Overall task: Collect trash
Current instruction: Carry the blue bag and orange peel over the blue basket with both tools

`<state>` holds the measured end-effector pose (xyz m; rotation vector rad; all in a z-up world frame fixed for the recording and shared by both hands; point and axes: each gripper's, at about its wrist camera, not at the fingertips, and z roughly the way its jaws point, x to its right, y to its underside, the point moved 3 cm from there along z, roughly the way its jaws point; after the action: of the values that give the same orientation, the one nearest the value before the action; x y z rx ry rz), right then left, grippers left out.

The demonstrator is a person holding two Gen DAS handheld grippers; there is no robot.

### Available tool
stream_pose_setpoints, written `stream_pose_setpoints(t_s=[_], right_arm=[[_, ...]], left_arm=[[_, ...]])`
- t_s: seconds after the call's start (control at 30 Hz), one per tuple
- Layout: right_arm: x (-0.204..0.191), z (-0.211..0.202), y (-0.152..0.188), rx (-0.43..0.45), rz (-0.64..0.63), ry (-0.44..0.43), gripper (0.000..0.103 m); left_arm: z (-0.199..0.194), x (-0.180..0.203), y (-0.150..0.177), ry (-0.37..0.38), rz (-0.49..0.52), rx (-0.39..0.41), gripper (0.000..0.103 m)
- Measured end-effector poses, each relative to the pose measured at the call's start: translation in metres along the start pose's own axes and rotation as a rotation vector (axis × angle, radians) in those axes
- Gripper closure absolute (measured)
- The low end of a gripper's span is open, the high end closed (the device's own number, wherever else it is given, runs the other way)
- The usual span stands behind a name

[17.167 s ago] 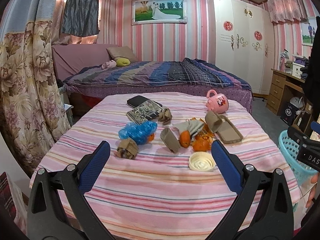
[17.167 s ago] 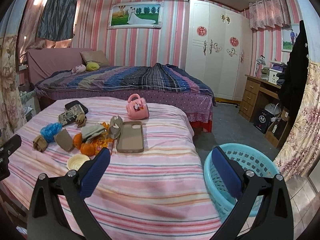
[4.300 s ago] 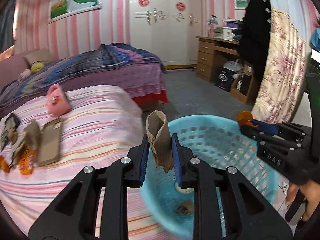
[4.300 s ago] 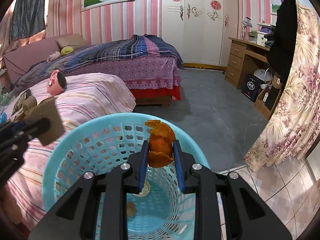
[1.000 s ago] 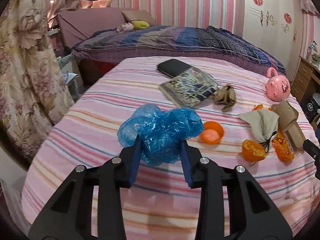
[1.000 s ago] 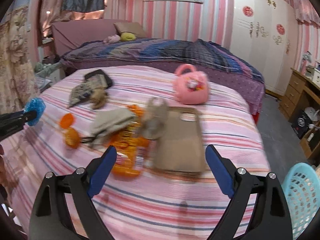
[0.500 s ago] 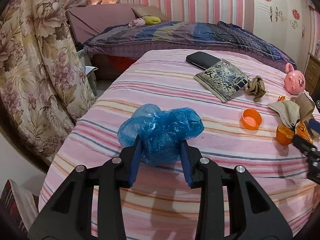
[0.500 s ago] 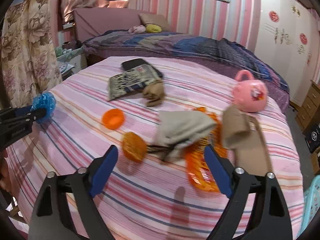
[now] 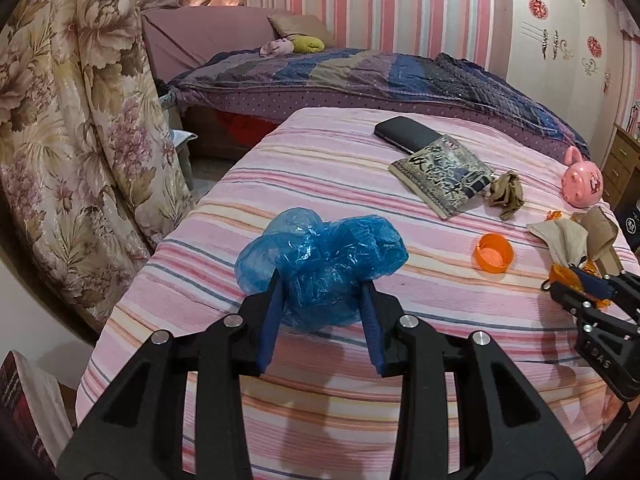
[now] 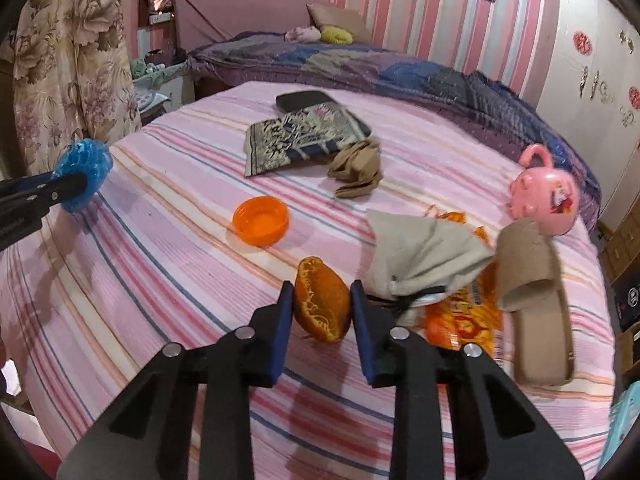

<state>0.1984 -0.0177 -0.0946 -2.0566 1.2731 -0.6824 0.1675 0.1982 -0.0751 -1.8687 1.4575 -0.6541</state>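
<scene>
Right gripper (image 10: 319, 307) jaws just closed, pinching orange peel (image 10: 321, 305); left gripper (image 9: 320, 300) clamps blue bag (image 9: 320, 264).

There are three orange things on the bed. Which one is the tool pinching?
The orange peel, pinched by the right tool. The round orange cap lies free farther back, and the orange wrapper lies flat under the beige pouch.

Black tongs (image 9: 320, 280), blue pads (image 10: 284, 316), silver screws.
</scene>
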Motion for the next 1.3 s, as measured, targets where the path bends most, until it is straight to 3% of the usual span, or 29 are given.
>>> stream_pose_setpoints(t_s=[0.2,0.53,0.93,1.3], right_arm=[[0.021,-0.030,0.017,0.039,0.009,0.044,0.074],[0.100,-0.076,0.053,0.071,0.138,0.136,0.074],[0.153,-0.074,0.068,0.059,0.173,0.191,0.074],[0.180,-0.075,0.077,0.050,0.178,0.205,0.074]], left_arm=[[-0.009,0.018,0.000,0.018,0.015,0.010,0.068],[-0.027,0.079,0.001,0.109,0.055,0.034,0.068],[-0.031,0.152,0.007,0.146,0.144,0.039,0.068],[-0.028,0.189,0.012,0.158,0.171,0.024,0.068]])
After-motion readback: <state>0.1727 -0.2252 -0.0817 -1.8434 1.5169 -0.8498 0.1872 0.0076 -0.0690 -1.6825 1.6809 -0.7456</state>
